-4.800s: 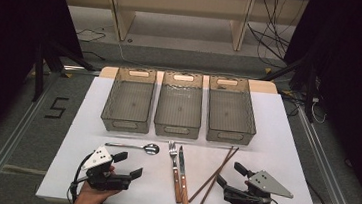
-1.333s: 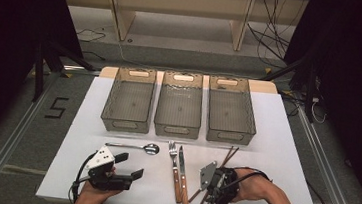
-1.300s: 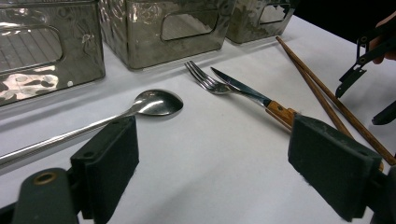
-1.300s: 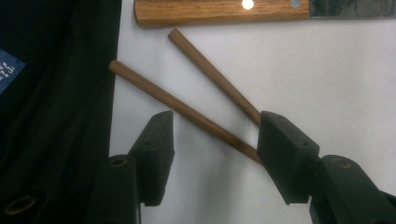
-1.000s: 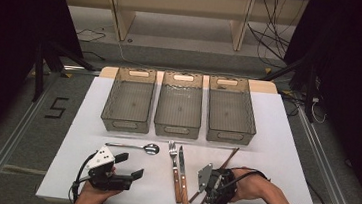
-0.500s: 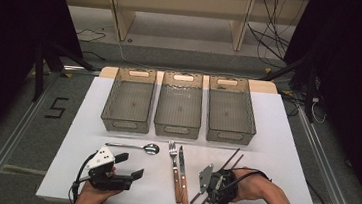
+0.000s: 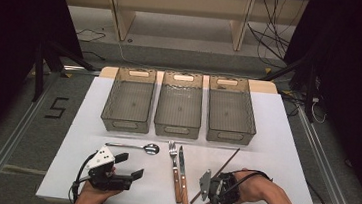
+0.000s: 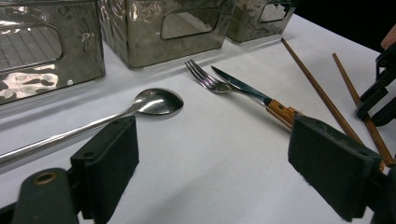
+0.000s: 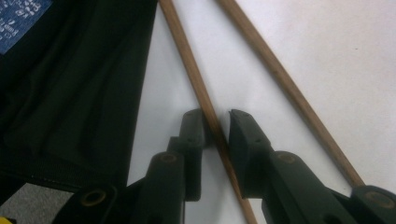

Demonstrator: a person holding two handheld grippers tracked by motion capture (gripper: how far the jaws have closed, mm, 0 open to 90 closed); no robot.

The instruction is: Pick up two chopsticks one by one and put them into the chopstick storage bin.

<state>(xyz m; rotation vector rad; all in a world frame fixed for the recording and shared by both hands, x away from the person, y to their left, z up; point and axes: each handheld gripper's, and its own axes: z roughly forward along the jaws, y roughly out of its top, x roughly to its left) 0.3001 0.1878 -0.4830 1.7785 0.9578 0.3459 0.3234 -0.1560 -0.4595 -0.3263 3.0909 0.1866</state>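
Chopstick, 1 of 2 (image 9: pixel 198 88): thin brown wooden stick lying on the white worktop (image 7: pixel 284 157) at the near right. It passes between the 2 black jaws of the right gripper (image 9: pixel 216 122). The jaws have just been closing on it; the left pad touches the stick, and a narrow gap shows on the other side, so a firm clamp cannot be confirmed.

Chopstick, 2 of 2 (image 9: pixel 289 91): same wood, lying free on the worktop just beside the first, outside the jaws. The pair spreads apart toward the near end.

Right gripper, high view (image 7: pixel 211 188): at the near right edge of the worktop, held by the person's right hand (image 7: pixel 256 187), pointing left across the sticks.

Knife (image 7: pixel 183 175) and fork (image 7: pixel 174 169): wooden handles, lying side by side and touching or nearly so, just left of the chopsticks, tips toward the bins.

Spoon (image 7: pixel 134 147): all metal, lying crosswise left of the fork, bowl toward it.

Left gripper (image 7: pixel 129 175): at the near left, resting low at the worktop, jaws spread wide with nothing between them; the left gripper view looks past its pads (image 8: pixel 112 158) to the spoon and fork.

Bins, 3 (image 7: pixel 179 105): clear smoked plastic, in a row along the far part of the worktop, with nothing visible inside.
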